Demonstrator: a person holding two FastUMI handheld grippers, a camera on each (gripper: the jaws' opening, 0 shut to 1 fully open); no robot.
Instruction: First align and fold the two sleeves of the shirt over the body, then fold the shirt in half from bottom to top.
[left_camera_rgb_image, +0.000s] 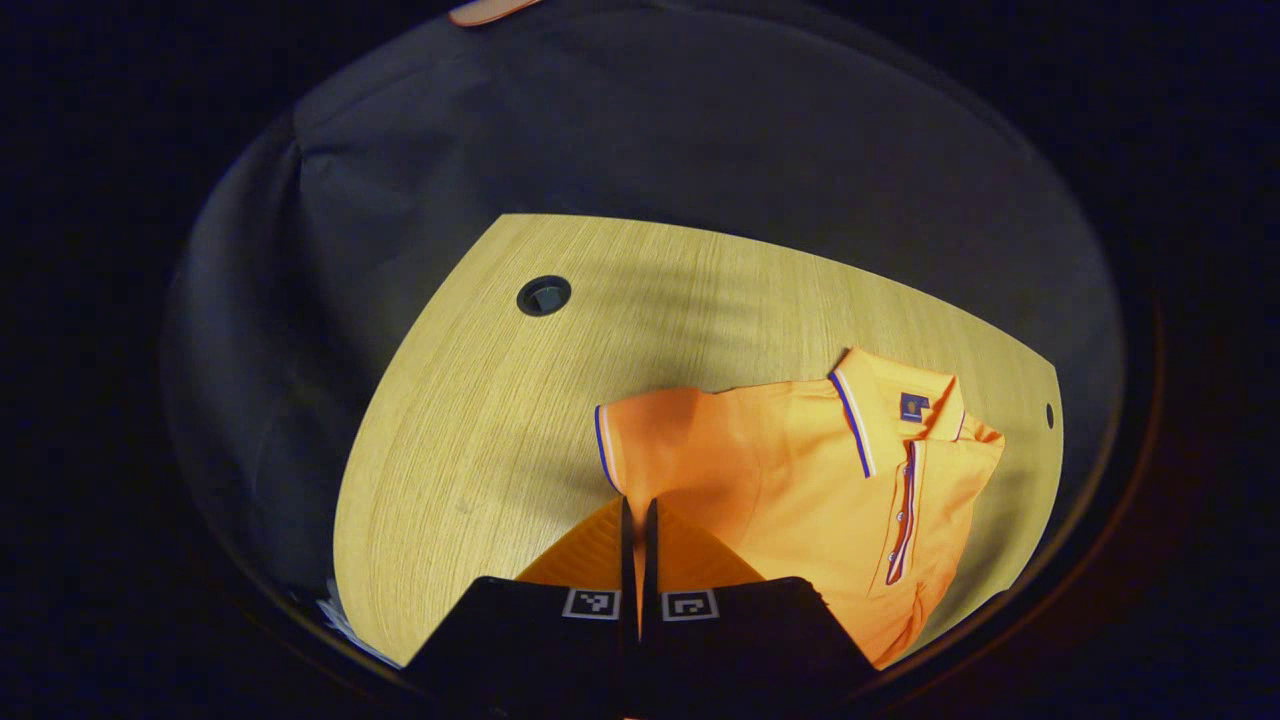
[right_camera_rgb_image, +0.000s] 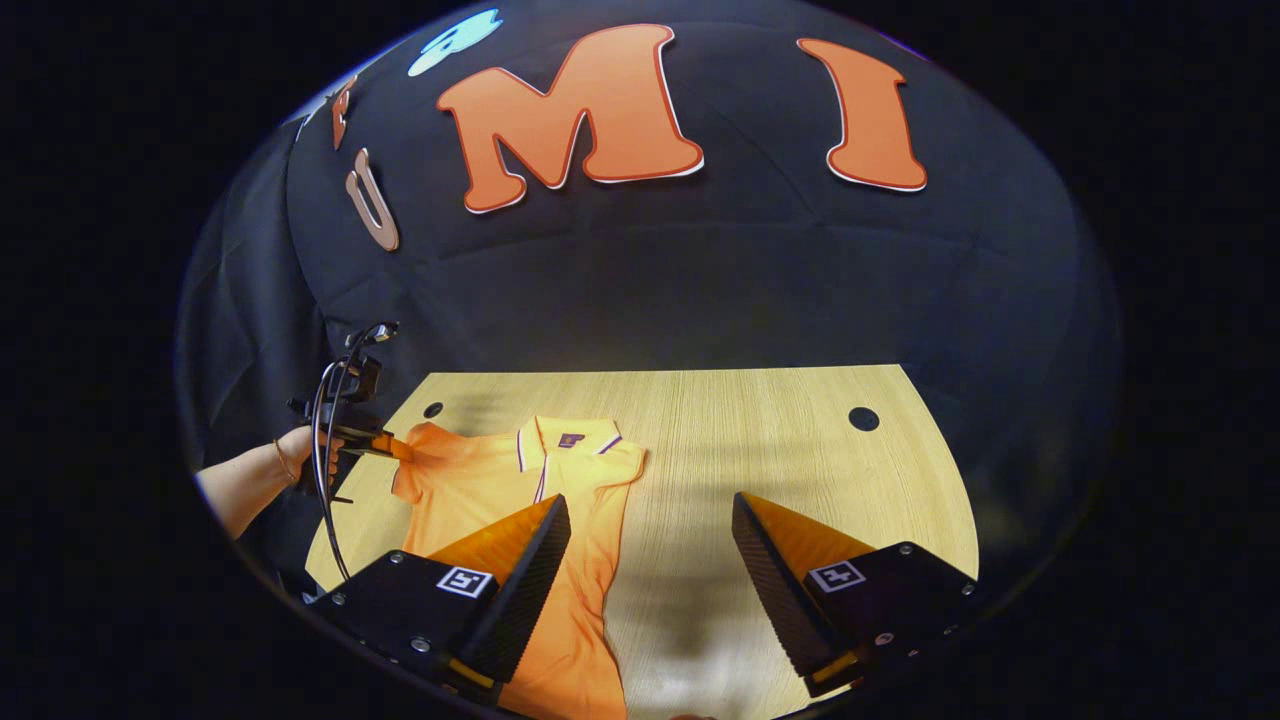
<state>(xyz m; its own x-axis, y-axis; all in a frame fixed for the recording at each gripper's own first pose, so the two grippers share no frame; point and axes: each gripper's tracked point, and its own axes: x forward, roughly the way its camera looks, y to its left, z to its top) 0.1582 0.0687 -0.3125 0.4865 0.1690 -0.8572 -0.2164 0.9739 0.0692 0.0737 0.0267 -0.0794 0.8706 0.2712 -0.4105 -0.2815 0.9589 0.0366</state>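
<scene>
An orange polo shirt (left_camera_rgb_image: 800, 480) with a striped collar lies face up on the wooden table (left_camera_rgb_image: 480, 400). In the left gripper view my left gripper (left_camera_rgb_image: 638, 508) is shut, its fingers meeting at the hem of the near sleeve (left_camera_rgb_image: 640, 440). The right gripper view shows the same left gripper (right_camera_rgb_image: 368, 445) pinching that sleeve (right_camera_rgb_image: 415, 450) at the shirt's (right_camera_rgb_image: 500, 490) left side, the cloth drawn into a point. My right gripper (right_camera_rgb_image: 650, 510) hangs open over bare table just right of the shirt, holding nothing; its left finger (right_camera_rgb_image: 540, 540) overlaps the shirt's body.
A hand and forearm (right_camera_rgb_image: 250, 485) hold the left gripper, with a black cable (right_camera_rgb_image: 325, 480) looping down. The table (right_camera_rgb_image: 760, 440) has round holes (right_camera_rgb_image: 863, 418) (right_camera_rgb_image: 433, 409) (left_camera_rgb_image: 544, 295). Black cloth walls surround the table.
</scene>
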